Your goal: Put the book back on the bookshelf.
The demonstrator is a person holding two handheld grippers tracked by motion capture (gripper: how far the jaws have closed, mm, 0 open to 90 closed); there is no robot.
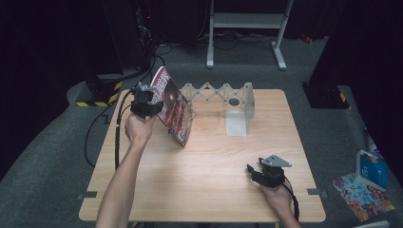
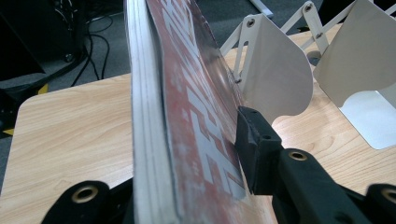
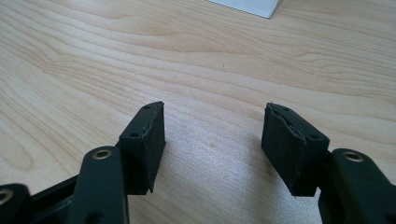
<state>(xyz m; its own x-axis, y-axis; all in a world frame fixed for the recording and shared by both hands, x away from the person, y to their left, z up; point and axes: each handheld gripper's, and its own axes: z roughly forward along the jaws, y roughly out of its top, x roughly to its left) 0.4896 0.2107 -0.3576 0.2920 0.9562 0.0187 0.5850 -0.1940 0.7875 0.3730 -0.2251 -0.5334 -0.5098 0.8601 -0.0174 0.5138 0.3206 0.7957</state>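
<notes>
A red magazine with white lettering is held tilted above the table's left rear, its lower corner close to the wood. My left gripper is shut on the magazine's edge; in the left gripper view the magazine stands edge-on between the jaws, one pad pressed on its cover. A white folding book rack with metal dividers stands just right of it, shown as curved plates. My right gripper rests low near the table's front right, open, with bare wood between its fingers.
The wooden table has free surface across its middle and front. A white desk frame stands on the floor behind. Cables and a yellow-black striped block lie at the left rear. A blue box and patterned paper sit on the floor at right.
</notes>
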